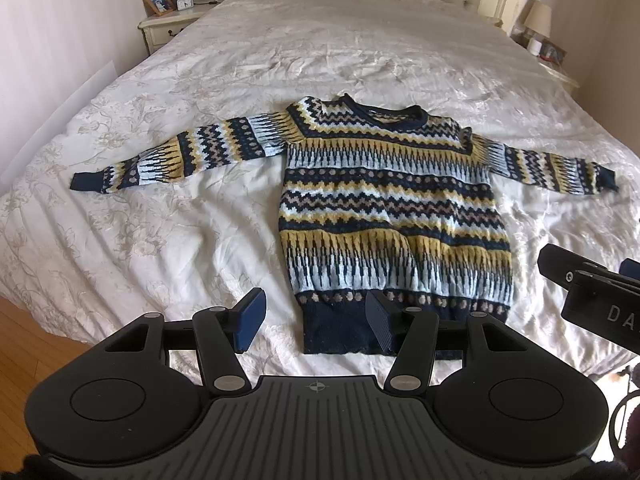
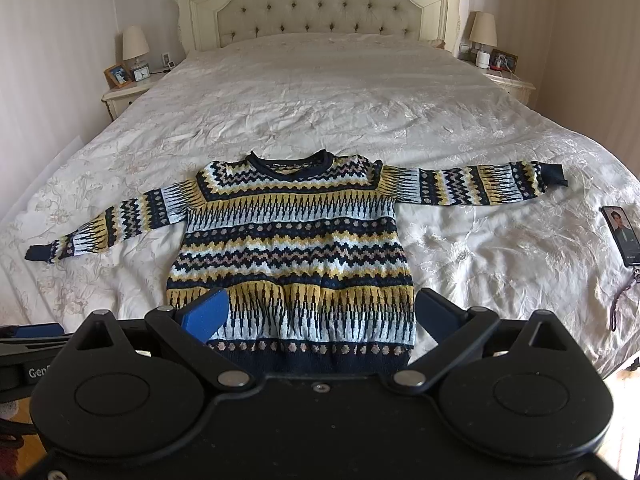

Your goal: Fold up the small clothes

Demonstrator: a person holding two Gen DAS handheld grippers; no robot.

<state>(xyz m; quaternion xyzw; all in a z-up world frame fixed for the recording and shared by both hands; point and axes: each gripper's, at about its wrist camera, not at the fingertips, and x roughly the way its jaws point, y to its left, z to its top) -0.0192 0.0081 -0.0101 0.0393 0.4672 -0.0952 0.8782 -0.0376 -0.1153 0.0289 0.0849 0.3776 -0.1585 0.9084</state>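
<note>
Sweater (image 2: 292, 248), a patterned knit, lies flat and face up on the white bedspread (image 2: 320, 100), sleeves spread wide, likely so that each can be folded inward. The left gripper (image 1: 316, 322) hangs over the navy hem with jaws apart, gripping nothing; the right gripper (image 2: 320, 316) hovers released above the lower body. A phone (image 2: 621, 236) lies near the bed's edge, and lamps flank the tufted headboard (image 2: 320, 8)

Both claws tilt downward with pads apart: left claw (image 1: 314, 322), right claw (image 2: 322, 316), nothing gripped.
</note>
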